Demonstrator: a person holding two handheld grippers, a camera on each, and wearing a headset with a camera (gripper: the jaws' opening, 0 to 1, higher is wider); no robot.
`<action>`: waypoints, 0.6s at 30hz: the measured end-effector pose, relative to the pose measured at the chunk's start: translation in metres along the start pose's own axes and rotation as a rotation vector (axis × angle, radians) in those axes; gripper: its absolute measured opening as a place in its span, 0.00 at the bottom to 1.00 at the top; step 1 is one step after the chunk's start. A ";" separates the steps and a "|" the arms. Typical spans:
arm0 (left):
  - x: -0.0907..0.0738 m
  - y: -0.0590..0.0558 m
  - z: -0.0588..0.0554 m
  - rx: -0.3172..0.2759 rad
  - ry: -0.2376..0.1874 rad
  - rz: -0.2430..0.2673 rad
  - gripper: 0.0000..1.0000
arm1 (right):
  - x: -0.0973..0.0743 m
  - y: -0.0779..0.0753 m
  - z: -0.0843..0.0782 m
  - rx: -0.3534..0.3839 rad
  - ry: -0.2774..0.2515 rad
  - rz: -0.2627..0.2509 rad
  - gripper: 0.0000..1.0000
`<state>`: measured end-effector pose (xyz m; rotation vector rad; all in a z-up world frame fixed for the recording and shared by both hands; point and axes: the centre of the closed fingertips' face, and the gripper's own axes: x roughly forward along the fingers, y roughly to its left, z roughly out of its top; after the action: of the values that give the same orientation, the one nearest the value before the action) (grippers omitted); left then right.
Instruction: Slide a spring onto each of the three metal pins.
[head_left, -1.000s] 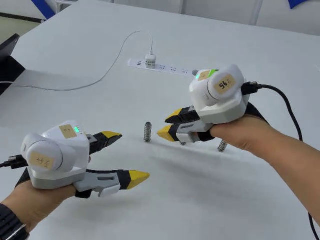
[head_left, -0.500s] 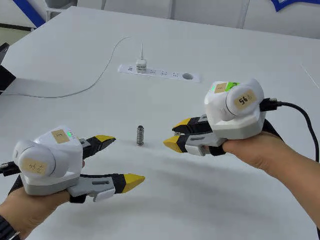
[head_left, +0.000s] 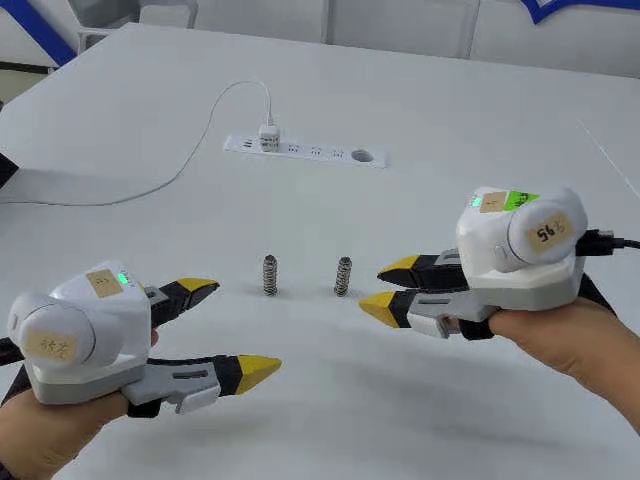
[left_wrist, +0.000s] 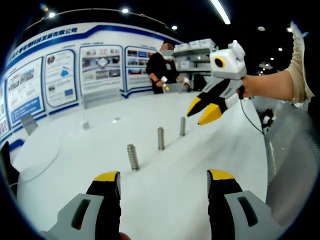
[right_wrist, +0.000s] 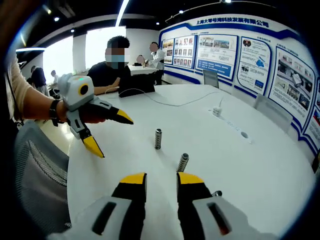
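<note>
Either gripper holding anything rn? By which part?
Nothing is held. The left gripper and the right gripper both have their jaws apart and empty; the springs stand on the table, clear of both.

We list: left gripper (left_wrist: 164, 176), jaws wide apart; 3 upright springs (left_wrist: 160, 138) in a row on white table (left_wrist: 75, 150); right gripper (left_wrist: 201, 113) beyond them, jaws parted.

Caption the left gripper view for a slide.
Left gripper, jaws open, faces three upright pins in a row on the white table; right gripper hovers beyond them.
</note>
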<state>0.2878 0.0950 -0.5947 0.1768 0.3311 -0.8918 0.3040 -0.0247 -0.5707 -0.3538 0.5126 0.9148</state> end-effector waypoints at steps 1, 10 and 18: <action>0.000 0.000 0.000 0.000 0.000 0.000 0.71 | -0.002 -0.001 -0.001 0.006 -0.001 -0.004 0.25; 0.001 -0.003 0.000 0.001 0.007 -0.005 0.72 | -0.029 -0.019 -0.019 0.046 -0.006 -0.069 0.25; 0.001 -0.002 -0.002 -0.002 0.013 -0.003 0.73 | -0.050 -0.030 -0.034 0.082 -0.019 -0.117 0.27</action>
<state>0.2863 0.0939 -0.5972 0.1797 0.3443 -0.8939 0.2940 -0.0913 -0.5684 -0.2978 0.5048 0.7808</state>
